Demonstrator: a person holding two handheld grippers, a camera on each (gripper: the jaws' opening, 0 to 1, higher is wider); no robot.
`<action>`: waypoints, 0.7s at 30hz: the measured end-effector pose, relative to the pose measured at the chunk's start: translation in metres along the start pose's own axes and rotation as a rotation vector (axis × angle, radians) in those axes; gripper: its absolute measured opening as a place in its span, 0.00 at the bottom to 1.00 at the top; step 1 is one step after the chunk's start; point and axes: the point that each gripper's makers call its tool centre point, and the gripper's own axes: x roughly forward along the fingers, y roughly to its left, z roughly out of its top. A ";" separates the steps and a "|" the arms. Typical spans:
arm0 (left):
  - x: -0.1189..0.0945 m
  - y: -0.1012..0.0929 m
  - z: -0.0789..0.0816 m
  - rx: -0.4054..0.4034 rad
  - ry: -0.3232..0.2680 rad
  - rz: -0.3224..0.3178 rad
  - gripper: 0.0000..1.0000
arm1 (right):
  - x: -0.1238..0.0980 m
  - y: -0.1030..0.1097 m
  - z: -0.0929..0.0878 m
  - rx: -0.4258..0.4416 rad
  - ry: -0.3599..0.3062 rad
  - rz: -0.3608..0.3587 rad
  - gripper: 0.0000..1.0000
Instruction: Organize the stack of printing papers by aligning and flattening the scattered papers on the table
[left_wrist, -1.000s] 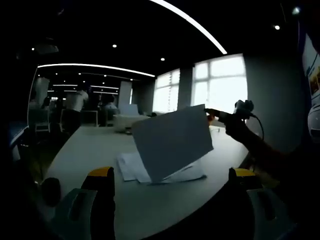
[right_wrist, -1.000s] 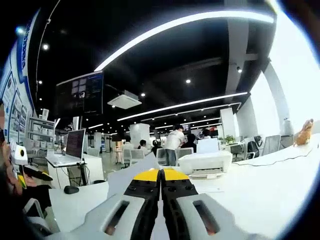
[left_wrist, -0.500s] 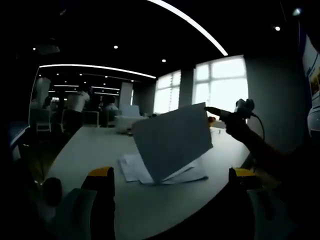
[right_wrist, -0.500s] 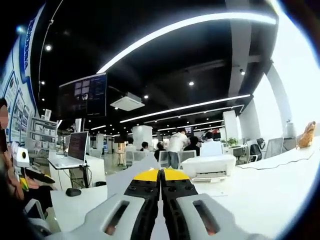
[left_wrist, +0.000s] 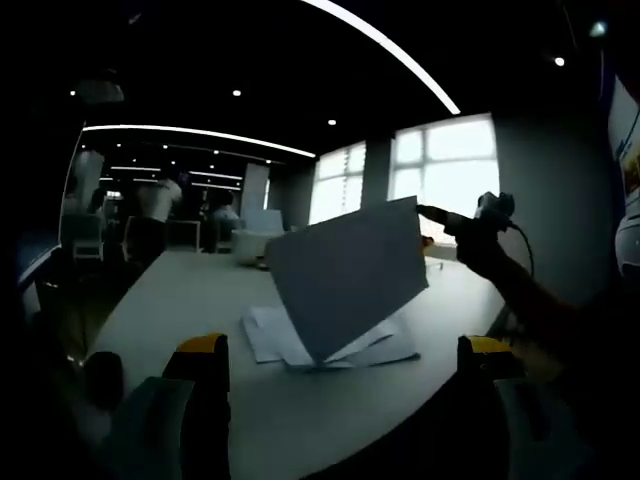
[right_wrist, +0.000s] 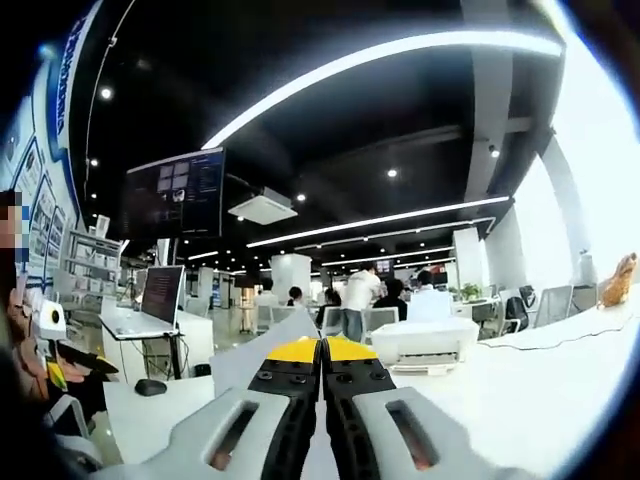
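In the left gripper view a loose stack of white papers (left_wrist: 365, 345) lies on the white table (left_wrist: 180, 300). One sheet (left_wrist: 345, 275) stands tilted above the stack, its lower edge near the pile. My right gripper (left_wrist: 430, 212) pinches its top right corner, with a hand behind it. My left gripper (left_wrist: 342, 350) stands open in front of the stack, yellow-tipped jaws wide apart and holding nothing. In the right gripper view, my right gripper (right_wrist: 322, 350) is shut, with the held sheet (right_wrist: 262, 350) showing on the left of its jaws.
A white printer (right_wrist: 435, 340) sits on the table beyond the right jaws. A laptop (right_wrist: 160, 295) and a mouse (right_wrist: 150, 387) lie on a desk to the left. Several people (right_wrist: 365, 290) are far back in the office. Bright windows (left_wrist: 445, 170) are behind the table.
The right gripper has tipped upward a little with the sheet still pinched; the sheet's top corner sits slightly higher and further right. The left gripper has stayed open and almost still.
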 end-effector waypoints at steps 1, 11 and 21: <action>0.000 0.000 0.000 0.000 0.000 -0.002 0.97 | 0.000 0.000 0.001 -0.001 -0.001 0.000 0.00; 0.000 0.001 -0.003 -0.009 -0.001 -0.003 0.97 | 0.002 0.004 0.006 -0.008 -0.007 0.007 0.00; 0.000 -0.001 -0.003 -0.011 0.001 -0.009 0.97 | 0.002 0.003 0.008 -0.009 -0.007 0.007 0.00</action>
